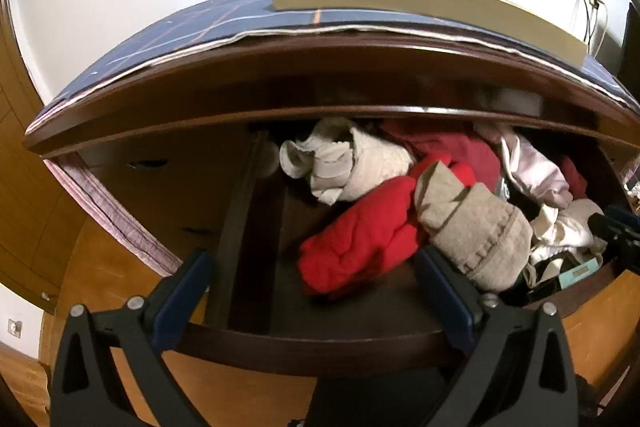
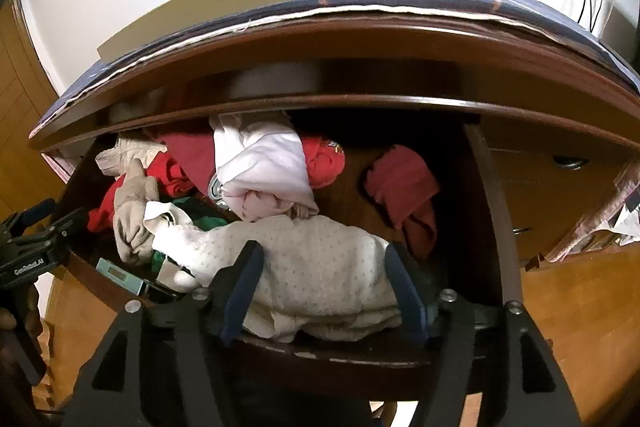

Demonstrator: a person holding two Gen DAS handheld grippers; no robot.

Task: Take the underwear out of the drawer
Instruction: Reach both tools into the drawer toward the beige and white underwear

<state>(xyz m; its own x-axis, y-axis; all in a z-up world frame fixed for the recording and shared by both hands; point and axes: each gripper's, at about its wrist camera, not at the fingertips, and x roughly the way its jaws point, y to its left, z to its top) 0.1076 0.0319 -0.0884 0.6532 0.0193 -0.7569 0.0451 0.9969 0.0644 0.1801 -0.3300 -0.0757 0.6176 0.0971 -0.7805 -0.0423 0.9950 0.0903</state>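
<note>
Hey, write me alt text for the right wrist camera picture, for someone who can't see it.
The right hand-held gripper reaches into an open wooden drawer, its two blue fingers either side of a cream dotted garment at the front edge. Behind lie white, pink, red and beige clothes in a heap. The left hand-held gripper shows at the left edge.

Crumpled underwear [image 2: 320, 267] heaped in open dark wooden drawer [image 2: 496, 211].

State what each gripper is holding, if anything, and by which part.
Left gripper: nothing; its fingers stand open above the drawer's front edge. Right gripper: its fingers straddle the front fold of the dotted white garment; whether they grip it cannot be told.
</note>
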